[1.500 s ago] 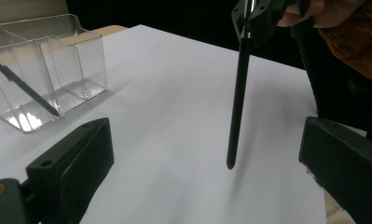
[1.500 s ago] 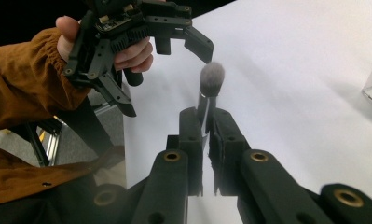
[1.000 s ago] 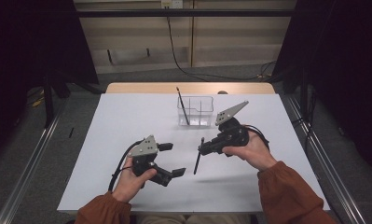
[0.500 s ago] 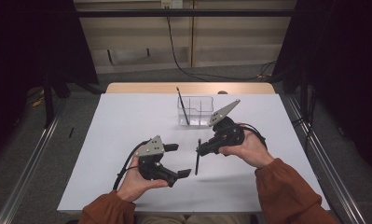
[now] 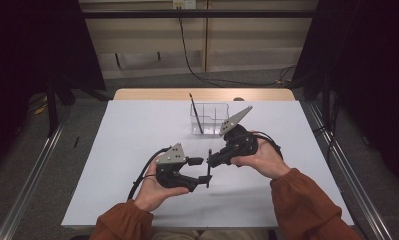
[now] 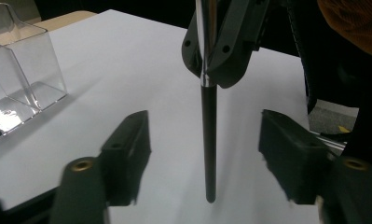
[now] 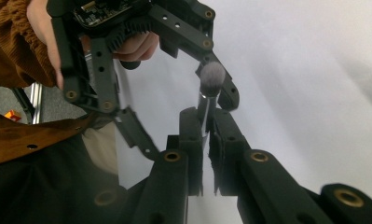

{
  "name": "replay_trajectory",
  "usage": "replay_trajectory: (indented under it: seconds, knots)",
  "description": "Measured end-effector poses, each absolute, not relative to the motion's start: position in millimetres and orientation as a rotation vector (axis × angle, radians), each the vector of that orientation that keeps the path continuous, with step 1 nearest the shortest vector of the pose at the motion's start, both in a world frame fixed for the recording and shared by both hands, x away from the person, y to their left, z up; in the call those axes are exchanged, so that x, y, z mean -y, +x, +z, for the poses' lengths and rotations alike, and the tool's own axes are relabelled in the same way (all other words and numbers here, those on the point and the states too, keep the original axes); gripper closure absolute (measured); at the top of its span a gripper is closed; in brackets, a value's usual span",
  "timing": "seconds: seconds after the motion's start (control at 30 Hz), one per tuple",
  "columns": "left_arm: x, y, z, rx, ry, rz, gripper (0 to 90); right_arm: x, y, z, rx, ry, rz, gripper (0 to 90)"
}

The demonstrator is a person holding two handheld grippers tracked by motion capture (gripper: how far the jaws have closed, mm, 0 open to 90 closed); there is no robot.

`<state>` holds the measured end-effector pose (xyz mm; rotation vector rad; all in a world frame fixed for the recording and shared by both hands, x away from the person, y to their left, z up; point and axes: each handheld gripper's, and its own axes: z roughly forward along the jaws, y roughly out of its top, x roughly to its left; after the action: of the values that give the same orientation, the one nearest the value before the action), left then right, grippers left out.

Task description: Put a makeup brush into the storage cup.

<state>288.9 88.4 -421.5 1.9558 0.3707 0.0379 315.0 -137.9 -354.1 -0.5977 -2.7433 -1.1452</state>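
A makeup brush (image 5: 208, 172) with a black handle (image 6: 209, 140), silver ferrule and grey bristle head (image 7: 212, 74) is held upright above the white table. My right gripper (image 5: 213, 161) (image 7: 206, 122) is shut on its ferrule and also appears from the left gripper view (image 6: 223, 51). My left gripper (image 5: 201, 173) (image 6: 207, 154) is open, one jaw on each side of the hanging handle without touching it. From the right gripper view, the left gripper (image 7: 127, 46) sits just behind the bristle head.
A clear plastic organiser (image 5: 210, 117) (image 6: 16, 74) stands at the back middle of the white table (image 5: 112, 150), with a dark thin stick (image 5: 197, 112) leaning in it. Both forearms in rust-orange sleeves (image 5: 307, 205) enter from the near edge.
My left gripper has moved right and up towards the brush, so its open jaws now straddle the handle. My right gripper has shifted slightly left with the brush.
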Motion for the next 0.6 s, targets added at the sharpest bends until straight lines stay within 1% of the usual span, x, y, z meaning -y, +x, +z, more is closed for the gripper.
replay_trajectory:
  seconds: [0.07,0.17,0.2,0.3,0.37,0.53,0.6]
  knots:
    - [-87.6,289.6,-421.8,-0.367,1.954,0.038,42.9,137.4,314.7,-354.1,2.743,-0.596,-1.152,83.7]
    - [-86.8,290.3,-422.7,-0.366,1.948,0.014,55.3,136.9,314.4,-354.0,2.742,-0.597,-1.157,83.7]
    - [-86.8,290.5,-422.7,-0.367,1.949,0.017,56.1,136.9,314.6,-354.1,2.741,-0.597,-1.16,83.7]
    - [-88.1,291.3,-423.1,-0.363,1.942,0.027,63.8,136.0,314.8,-354.4,2.734,-0.6,-1.172,83.7]
    - [-89.4,291.6,-423.2,-0.367,1.936,0.044,64.5,135.2,315.0,-354.9,2.733,-0.596,-1.175,83.6]
    - [-89.2,290.1,-423.6,-0.362,1.922,0.033,74.1,134.1,315.1,-356.0,2.726,-0.599,-1.194,83.6]
    - [-88.9,290.1,-423.9,-0.36,1.92,0.026,75.5,134.1,314.8,-357.0,2.725,-0.599,-1.193,83.6]
